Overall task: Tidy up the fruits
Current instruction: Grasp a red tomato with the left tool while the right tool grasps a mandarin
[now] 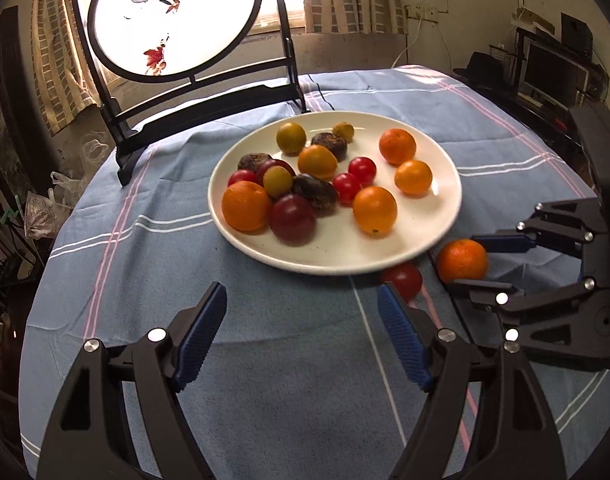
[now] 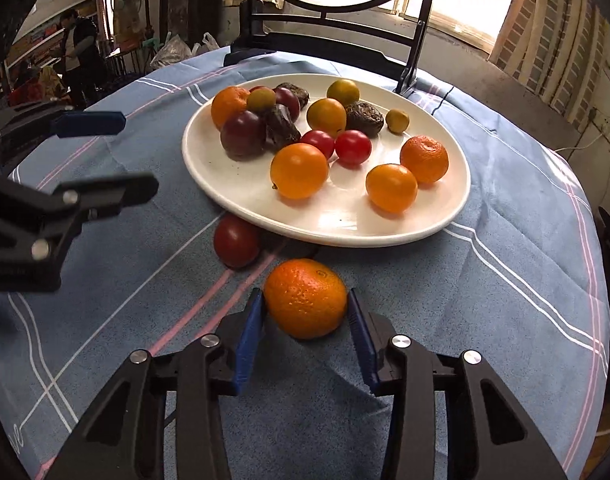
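Observation:
A white plate holds several oranges, red plums, cherry tomatoes and dark fruits; it also shows in the right wrist view. A loose orange lies on the cloth in front of the plate, between the blue pads of my right gripper, which touch its sides. It also shows in the left wrist view, with the right gripper around it. A dark red plum lies at the plate's near edge, also seen from the left. My left gripper is open and empty above the cloth.
A round table with a blue striped cloth carries a black-framed round painted screen behind the plate. Curtains and a window are behind it. A person stands far left in the right wrist view. Shelves with a monitor stand at the far right.

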`<state>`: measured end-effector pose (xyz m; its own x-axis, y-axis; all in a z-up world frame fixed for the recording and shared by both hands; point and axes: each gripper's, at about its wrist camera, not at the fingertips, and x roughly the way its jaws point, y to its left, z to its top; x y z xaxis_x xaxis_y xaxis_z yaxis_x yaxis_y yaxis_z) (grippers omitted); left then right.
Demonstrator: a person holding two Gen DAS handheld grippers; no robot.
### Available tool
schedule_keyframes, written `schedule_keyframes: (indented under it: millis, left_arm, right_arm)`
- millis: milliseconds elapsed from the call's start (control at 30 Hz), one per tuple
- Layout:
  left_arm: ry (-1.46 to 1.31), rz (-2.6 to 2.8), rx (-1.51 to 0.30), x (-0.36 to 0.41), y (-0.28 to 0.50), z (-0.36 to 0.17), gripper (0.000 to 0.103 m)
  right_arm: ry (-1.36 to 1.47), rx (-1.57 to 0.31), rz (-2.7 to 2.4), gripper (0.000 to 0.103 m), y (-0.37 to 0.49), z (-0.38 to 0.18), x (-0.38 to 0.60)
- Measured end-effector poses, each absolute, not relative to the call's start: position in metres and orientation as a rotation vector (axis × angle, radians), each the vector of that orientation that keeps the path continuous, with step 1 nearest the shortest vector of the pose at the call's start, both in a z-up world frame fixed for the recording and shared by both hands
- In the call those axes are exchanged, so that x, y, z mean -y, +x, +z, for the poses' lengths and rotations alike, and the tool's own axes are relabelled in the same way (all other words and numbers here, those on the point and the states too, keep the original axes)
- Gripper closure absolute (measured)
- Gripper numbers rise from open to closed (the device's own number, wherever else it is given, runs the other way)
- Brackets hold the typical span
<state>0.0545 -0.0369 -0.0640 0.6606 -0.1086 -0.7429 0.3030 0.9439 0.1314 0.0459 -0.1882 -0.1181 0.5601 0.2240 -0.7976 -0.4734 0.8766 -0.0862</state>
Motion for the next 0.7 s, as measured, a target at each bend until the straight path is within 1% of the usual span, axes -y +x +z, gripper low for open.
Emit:
schedule_keyframes:
  millis: [300,500,600,633,667,700]
  left_arm:
    - [0.255,-0.255,-0.882,0.080,0.057,-0.092,0.027]
    - [0.239,-0.228,-0.902,0.095,0.076,-0.099,0.037]
    - [0.219,-0.227,-0.937,0.096,0.085,-0.104,0.047]
    - [0.214,-0.246,-0.947,0.096,0.086,-0.106,0.057]
    - [0.210,-0.265,-0.952,0.096,0.085,-0.107,0.064]
    - [0.210,-0.274,-0.952,0.096,0.082,-0.106,0.068]
  right_arm:
    - [-0.247,-0.840,0.395,0.061,0.019,-0.100,0.219]
    - [-0.224,-0.838,0.391,0.061,0.015,-0.102,0.231]
    - [-0.211,-0.845,0.397,0.061,0.017,-0.106,0.233]
    - [-0.210,-0.846,0.398,0.061,0.016,-0.107,0.233]
    - [-0.208,-0.847,0.399,0.061,0.016,-0.107,0.233]
    - [-0.206,-0.849,0.401,0.061,0.015,-0.108,0.233]
